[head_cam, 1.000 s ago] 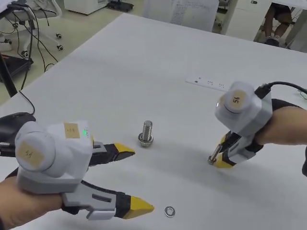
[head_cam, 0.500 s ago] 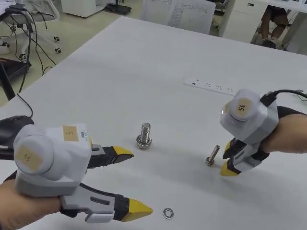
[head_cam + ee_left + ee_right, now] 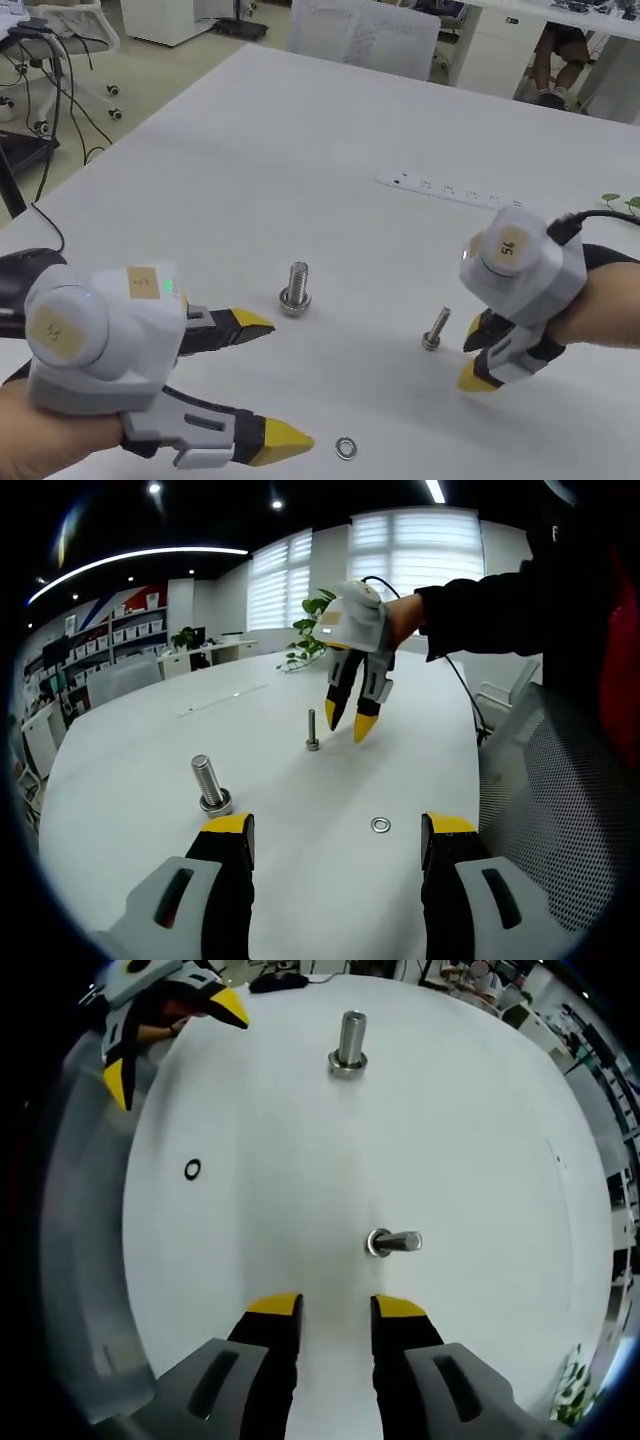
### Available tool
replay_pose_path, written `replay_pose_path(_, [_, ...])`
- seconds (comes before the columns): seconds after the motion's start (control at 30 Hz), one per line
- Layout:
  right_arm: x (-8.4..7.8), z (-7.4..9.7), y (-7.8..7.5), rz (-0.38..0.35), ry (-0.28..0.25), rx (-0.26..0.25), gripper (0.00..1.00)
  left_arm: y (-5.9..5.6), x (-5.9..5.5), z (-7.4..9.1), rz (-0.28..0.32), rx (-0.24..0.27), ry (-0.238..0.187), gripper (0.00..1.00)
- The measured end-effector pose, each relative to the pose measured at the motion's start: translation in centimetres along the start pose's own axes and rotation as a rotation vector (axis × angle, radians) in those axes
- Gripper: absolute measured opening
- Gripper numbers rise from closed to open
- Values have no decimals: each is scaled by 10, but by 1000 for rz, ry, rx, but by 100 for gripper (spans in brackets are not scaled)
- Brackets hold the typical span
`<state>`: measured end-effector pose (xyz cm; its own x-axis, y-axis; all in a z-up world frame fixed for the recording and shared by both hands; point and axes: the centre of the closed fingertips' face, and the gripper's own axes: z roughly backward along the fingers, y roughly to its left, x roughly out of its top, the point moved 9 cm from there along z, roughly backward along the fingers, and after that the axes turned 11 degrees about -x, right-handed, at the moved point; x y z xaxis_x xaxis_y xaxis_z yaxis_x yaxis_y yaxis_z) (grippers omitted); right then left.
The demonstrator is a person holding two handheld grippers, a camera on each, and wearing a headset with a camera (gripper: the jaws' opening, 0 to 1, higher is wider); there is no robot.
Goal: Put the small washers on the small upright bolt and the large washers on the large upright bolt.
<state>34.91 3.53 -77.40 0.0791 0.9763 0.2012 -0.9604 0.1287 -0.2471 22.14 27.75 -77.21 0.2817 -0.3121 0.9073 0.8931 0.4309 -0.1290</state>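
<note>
My left hand-held gripper hangs low over the near left part of the white tabletop. Its jaws are spread wide and grasp nothing. My right hand-held gripper is over on the right, tilted down toward the surface. Its yellow tips are parted by a narrower gap and are also empty.

The large bolt stands on its head near the middle of the tabletop, threaded shank pointing up. It is just beyond the far tip of my left hand-held gripper and apart from it. The small bolt also stands on its head, leaning slightly in the head view. It is just left of my right hand-held gripper and not touching it. In the right gripper view it sits a little ahead of the jaws, off to one side rather than between them.

A single washer lies flat at the near edge, just right of the near tip of my left hand-held gripper. In the left gripper view the washer lies within the open span of the jaws, closer to the right-hand one. I cannot tell whether it is a small or a large one.

A white power strip lies farther back on the right, well apart from both bolts.
</note>
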Motion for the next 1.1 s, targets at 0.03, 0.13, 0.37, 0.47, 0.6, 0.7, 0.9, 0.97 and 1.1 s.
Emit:
replay_pose_path(0.03, [0,1,3,-1,-3,2,29,0,0,0,0,0,0,67])
replay_pose_path(0.13, [1,2,10,0,-8,8,29,0,0,0,-1,0,-1,67])
replay_pose_path(0.37, [5,5,31,9,-18,32,29,-2,-1,2,-3,-1,3,67])
replay_pose_path(0.47, [8,6,38,22,-22,36,29,-3,0,2,-4,-1,1,67])
replay_pose_path(0.6, [15,8,47,44,-36,45,29,-4,0,3,-5,0,1,67])
replay_pose_path(0.7, [21,9,52,58,-42,50,29,-5,1,4,-6,0,0,67])
replay_pose_path(0.9, [33,10,65,92,-51,61,29,-6,0,7,-8,5,-3,67])
replay_pose_path(0.97, [37,10,70,105,-54,66,29,-7,0,8,-8,6,-2,67])
replay_pose_path(1.1, [46,9,78,129,-64,77,29,-8,-1,10,-10,7,-1,66])
